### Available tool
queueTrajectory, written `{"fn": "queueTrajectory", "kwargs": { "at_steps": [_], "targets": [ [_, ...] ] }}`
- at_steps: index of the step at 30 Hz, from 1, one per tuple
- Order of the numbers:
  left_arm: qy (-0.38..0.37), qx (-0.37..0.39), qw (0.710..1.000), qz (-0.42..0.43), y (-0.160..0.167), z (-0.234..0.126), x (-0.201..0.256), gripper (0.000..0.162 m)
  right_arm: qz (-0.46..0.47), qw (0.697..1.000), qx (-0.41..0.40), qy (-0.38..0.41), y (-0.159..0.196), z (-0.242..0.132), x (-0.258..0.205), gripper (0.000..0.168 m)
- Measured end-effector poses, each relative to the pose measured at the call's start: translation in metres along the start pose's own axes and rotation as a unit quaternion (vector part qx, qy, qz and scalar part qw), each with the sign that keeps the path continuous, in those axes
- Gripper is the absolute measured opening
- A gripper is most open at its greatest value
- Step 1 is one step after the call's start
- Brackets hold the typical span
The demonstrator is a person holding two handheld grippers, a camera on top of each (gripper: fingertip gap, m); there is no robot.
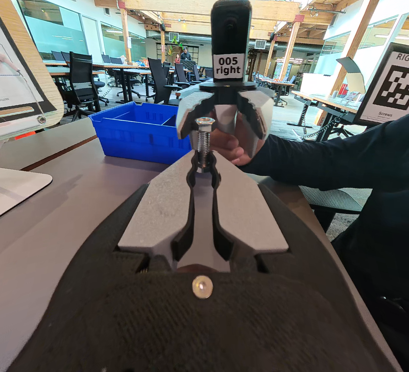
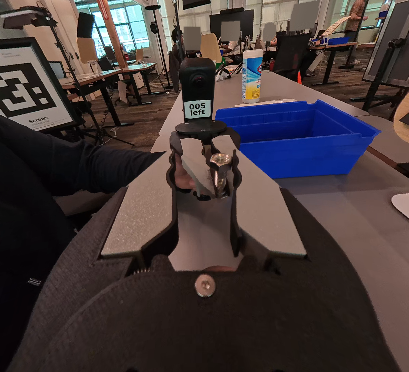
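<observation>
holding bolt [image 1: 202, 143] upright at left gripper [image 1: 203, 167] jaws, closed on its lower end | right gripper [image 2: 204, 176] jaws open around its head

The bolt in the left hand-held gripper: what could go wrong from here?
1. The left hand-held gripper pinches the upright bolt only at its lower end, with the very fingertips, so it may tilt or slip out.
2. The right hand-held gripper is open and the bolt sits off centre, near one finger; closing might push it sideways.
3. If dropped, the bolt would probably land on the table, not in the blue bin.
</observation>
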State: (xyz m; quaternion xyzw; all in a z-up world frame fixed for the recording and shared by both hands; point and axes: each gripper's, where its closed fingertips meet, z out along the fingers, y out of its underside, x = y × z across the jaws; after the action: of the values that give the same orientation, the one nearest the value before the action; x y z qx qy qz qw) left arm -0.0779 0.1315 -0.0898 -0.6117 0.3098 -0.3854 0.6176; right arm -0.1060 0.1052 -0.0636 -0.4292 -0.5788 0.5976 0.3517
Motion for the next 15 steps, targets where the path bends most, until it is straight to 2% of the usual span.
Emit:
{"fn": "queueTrajectory", "kwargs": {
  "at_steps": [8,15],
  "targets": [
    [-0.016,0.016,1.0,-0.004,-0.008,-0.008,-0.008,0.006,-0.001,1.0,0.012,0.012,-0.005,-0.013,0.004,0.043],
    [-0.004,0.003,1.0,-0.003,-0.002,-0.002,-0.002,0.006,0.001,1.0,0.015,0.022,-0.006,-0.012,0.008,0.047]
  ]
}}
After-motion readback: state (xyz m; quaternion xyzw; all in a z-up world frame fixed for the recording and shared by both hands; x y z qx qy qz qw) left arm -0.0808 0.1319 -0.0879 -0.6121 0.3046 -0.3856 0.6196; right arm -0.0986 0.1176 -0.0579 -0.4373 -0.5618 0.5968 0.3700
